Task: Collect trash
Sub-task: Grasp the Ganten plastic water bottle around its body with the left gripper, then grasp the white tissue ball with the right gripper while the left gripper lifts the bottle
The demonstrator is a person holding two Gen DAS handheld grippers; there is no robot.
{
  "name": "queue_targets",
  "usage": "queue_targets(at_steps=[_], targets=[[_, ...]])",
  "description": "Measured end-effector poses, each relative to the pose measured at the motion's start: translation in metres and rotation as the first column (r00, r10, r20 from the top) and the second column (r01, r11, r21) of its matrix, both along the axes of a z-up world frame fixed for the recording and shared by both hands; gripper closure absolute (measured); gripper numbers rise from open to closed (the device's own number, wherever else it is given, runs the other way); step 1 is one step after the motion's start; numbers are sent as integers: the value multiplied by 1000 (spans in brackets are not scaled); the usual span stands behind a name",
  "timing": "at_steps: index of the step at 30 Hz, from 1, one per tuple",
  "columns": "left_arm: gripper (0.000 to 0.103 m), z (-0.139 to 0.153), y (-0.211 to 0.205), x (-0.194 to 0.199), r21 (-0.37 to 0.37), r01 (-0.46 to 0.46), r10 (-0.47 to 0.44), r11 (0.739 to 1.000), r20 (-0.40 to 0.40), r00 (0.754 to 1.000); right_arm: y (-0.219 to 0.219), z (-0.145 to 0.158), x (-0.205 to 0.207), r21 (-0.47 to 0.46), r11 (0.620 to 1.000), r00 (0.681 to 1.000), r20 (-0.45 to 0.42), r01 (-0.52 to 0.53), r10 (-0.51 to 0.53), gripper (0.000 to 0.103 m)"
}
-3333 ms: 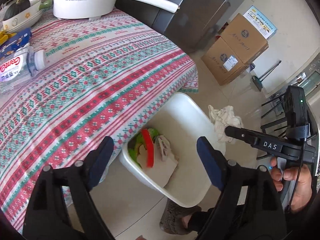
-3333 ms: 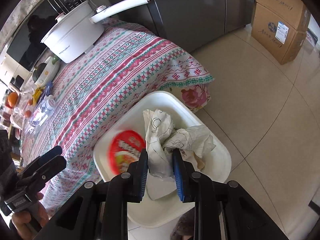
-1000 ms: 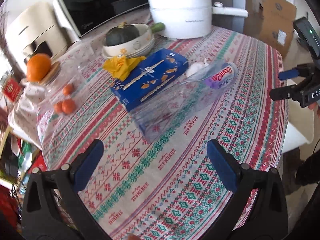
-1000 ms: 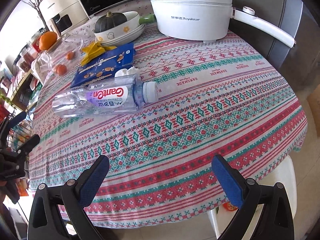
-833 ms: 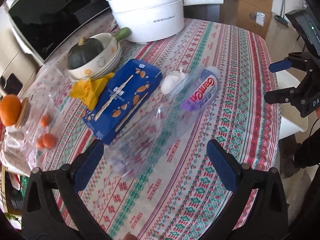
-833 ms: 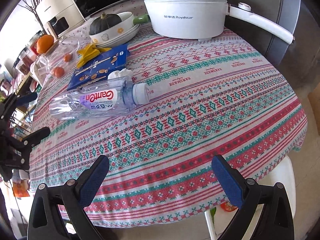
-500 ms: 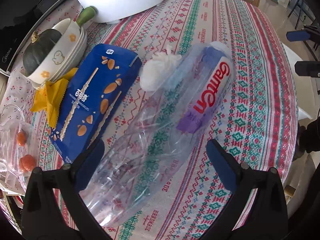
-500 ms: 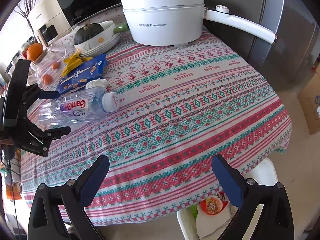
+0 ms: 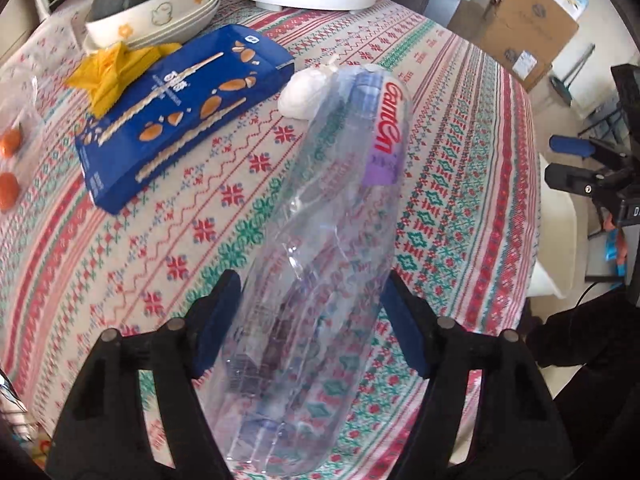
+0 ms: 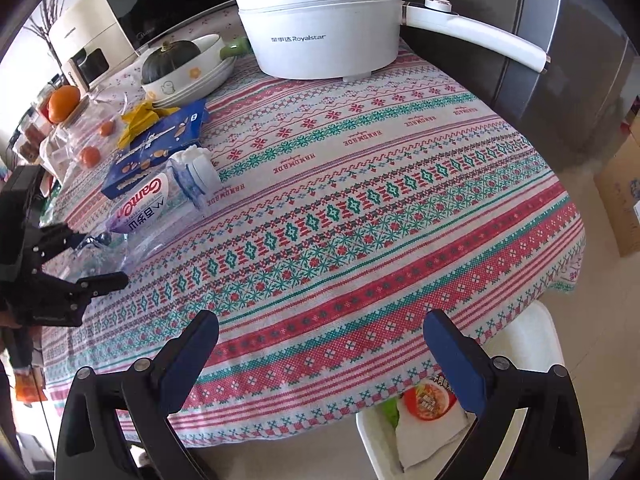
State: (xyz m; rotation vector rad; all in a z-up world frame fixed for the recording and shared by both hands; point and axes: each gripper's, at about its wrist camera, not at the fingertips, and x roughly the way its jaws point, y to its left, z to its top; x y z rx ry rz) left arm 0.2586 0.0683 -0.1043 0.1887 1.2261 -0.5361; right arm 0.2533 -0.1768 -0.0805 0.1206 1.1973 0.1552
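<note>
The left wrist view looks straight down the one clear plastic bottle (image 9: 320,216), which lies on its side on the patterned counter (image 9: 460,168), its lower body between the blue pads of the left gripper (image 9: 310,320); the jaws sit against or just beside the bottle's two sides, and whether they press it I cannot tell. Its capped end points away, beside one small white crumpled wad (image 9: 306,90). This view alone shows the cardboard boxes (image 9: 528,28) on the floor. The right wrist view alone shows the white bin (image 10: 536,344) on the floor past the counter's edge, holding one red-lidded cup (image 10: 428,398), white paper and something green. There the right gripper (image 10: 320,356) hovers above the counter's near edge with its jaws released, wide apart, nothing between them. Both views share one blue snack box (image 10: 156,152) and one yellow wrapper (image 10: 138,120) left of the bottle, one dark green squash (image 10: 170,60) in stacked bowls, and one white electric pot (image 10: 320,20). The right view counts one large orange (image 10: 63,102) and two small ones in a clear bag (image 10: 80,136); the left view shows only the two small ones.
</note>
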Motion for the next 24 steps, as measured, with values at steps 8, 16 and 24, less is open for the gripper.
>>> queue_targets(at_steps=[8, 16, 24], targets=[[40, 20, 21, -51, -176, -177, 181, 968, 4, 984, -4, 14, -11, 141, 988, 998, 3, 64, -65, 0], [40, 60, 63, -89, -289, -347, 365, 892, 9, 931, 8, 21, -9, 203, 976, 996, 27, 74, -81, 0], [40, 69, 111, -95, -408, -461, 505, 788, 0, 863, 41, 12, 14, 114, 993, 1000, 23, -13, 10, 0]])
